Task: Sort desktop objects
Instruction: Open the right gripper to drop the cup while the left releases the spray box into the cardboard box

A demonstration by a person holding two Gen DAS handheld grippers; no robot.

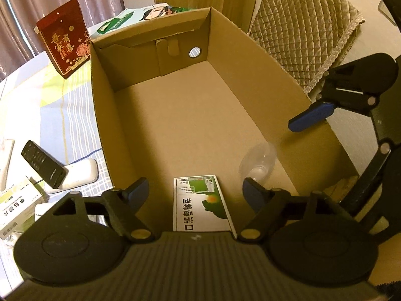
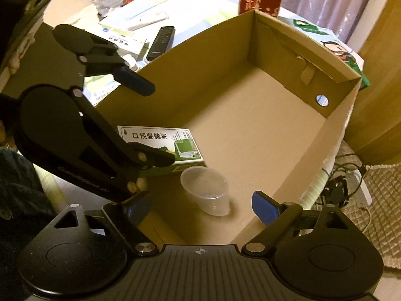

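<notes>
both grippers wide open over the carton, box and cup inside

the left gripper (image 1: 195, 193) hangs over the near end of the carton (image 1: 260, 57), its blue pads spread far apart and gripping nothing. the spray box (image 1: 200, 200) lies flat on the carton floor right between those pads, close to the near wall, its long side running away from the gripper. the clear cup (image 1: 258, 163) lies tipped on its side just right of the box, near the right pad.

the right gripper (image 2: 200, 208) is also fully spread and holds nothing. from its view the cup (image 2: 205, 190) sits between the pads, mouth turned up and away, with the spray box (image 2: 163, 148) touching or nearly touching it on the left. the left gripper's arm crosses in front of the box here and hides its near corner. the rest of the carton floor toward the far wall is bare cardboard.

outside the carton, on the tabletop along its left wall, lie a black remote (image 1: 42, 163) resting on a white device (image 1: 77, 175), and a medicine box (image 1: 17, 205) at the near left edge. a red gift box (image 1: 65, 37) stands upright by the carton's far left corner, and a green printed bag (image 1: 140, 15) lies behind the far wall. a quilted chair (image 1: 305, 25) stands off the right side.
</notes>
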